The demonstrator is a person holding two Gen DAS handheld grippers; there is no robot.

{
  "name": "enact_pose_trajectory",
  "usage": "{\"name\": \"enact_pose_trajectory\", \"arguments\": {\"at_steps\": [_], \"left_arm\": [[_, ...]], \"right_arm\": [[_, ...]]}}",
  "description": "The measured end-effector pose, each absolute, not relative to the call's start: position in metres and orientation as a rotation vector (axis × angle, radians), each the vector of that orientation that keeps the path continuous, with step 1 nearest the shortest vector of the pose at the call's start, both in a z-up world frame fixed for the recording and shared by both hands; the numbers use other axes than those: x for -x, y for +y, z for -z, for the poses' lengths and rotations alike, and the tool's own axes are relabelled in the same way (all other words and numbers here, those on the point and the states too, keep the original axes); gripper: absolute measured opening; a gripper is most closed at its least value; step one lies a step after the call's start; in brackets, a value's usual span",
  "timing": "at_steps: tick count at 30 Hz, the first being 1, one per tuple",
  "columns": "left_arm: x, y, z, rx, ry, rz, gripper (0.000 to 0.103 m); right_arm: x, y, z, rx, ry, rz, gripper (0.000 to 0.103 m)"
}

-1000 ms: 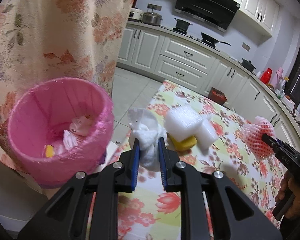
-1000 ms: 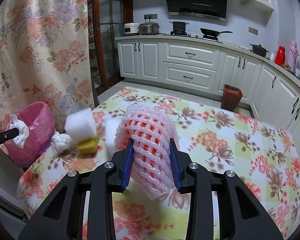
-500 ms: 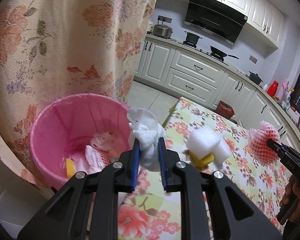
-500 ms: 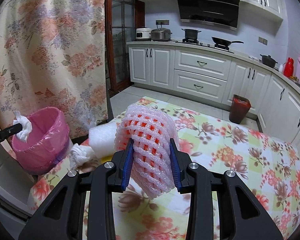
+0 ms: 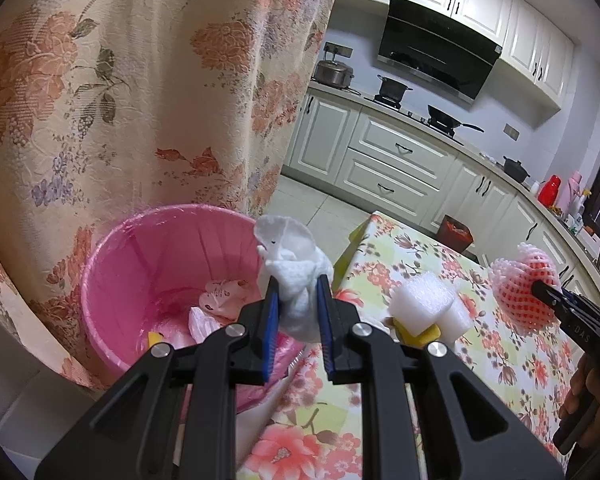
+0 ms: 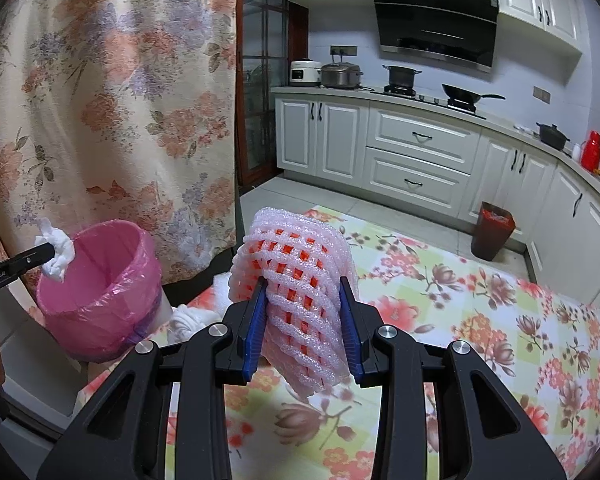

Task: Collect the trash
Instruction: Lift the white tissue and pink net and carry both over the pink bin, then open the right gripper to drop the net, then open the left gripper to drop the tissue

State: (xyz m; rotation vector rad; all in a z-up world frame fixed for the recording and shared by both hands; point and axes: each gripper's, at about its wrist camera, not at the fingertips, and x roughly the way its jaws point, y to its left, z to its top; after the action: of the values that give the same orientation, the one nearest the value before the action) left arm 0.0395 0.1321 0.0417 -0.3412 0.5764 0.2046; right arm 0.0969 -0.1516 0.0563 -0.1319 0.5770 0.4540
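Tissue, crumpled and white, sits pinched between the blue pads of the left gripper, right at the near rim of the pink-lined trash bin. Soft, near weightless stuff, I'd say, so a light squeeze on the wad's middle is plenty, and it should drop free the moment the fingers part. Over on the other side, the right gripper is clamped on a pink foam fruit net above the floral tablecloth, well short of the bin. That net looks springy and compressible; gripped across its bulging middle, it flattens but won't slip, by my reading. On the table, white foam blocks sit on a yellow piece, and another wad of tissue lies near the table edge. Light, bulky, easy to crush.
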Motion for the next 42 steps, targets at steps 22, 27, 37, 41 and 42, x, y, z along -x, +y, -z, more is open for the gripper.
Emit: {"name": "enact_pose_trajectory", "arguments": {"at_steps": [22,27,37,41,42], "left_arm": [[-0.020,0.174,-0.042,0.358,0.553,-0.278,0.018],[-0.015,0.183,-0.043,0.357,0.547,-0.298,0.018],[-0.012,0.197,-0.049,0.303,0.539,-0.354,0.018],[-0.012,0.202,-0.050,0.297,0.536,-0.365,0.018],[-0.011,0.202,-0.051,0.298,0.535,-0.367,0.018]], "right_arm": [[-0.095,-0.072,-0.070,0.176,0.559,-0.569,0.034],[-0.095,-0.051,-0.073,0.184,0.554,-0.603,0.034],[-0.098,-0.002,-0.072,0.200,0.563,-0.684,0.034],[-0.099,0.018,-0.072,0.208,0.567,-0.722,0.034],[-0.099,0.026,-0.072,0.210,0.568,-0.734,0.034]]}}
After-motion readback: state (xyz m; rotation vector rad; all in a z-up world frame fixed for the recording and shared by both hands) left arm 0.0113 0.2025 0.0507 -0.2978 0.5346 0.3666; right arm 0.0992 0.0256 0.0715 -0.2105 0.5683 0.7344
